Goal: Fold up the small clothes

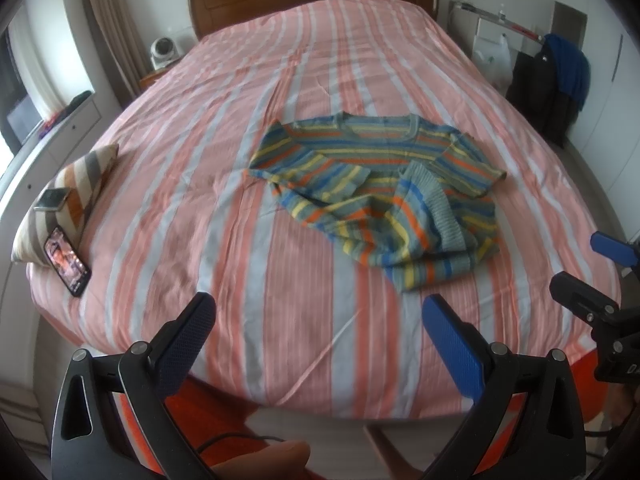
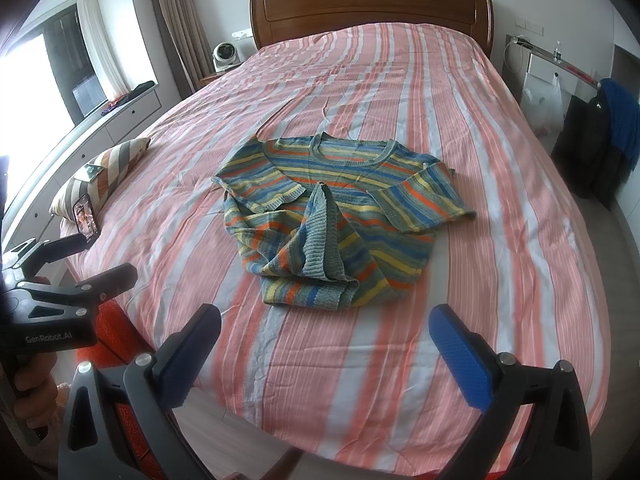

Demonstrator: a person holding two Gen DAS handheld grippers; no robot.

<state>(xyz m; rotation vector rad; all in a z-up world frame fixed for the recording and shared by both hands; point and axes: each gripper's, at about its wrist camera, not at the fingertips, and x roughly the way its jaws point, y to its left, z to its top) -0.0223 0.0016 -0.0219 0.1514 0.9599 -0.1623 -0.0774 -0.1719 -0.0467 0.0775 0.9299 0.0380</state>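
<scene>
A striped knit sweater (image 2: 336,224) lies rumpled at the centre of the frame on the pink-striped bed (image 2: 500,280) (hem bunched, sleeves folded inward), while the left hand-held gripper (image 1: 320,340) and the right hand-held gripper (image 2: 328,352) hang wide apart and empty along the lower edge

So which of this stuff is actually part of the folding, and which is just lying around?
Part of the job:
striped sweater, crumpled on the bed
left hand-held gripper, open
right hand-held gripper, open

Just lying about:
pillow
phone propped against it
second phone on top
fan
blue garment hanging at right
</scene>
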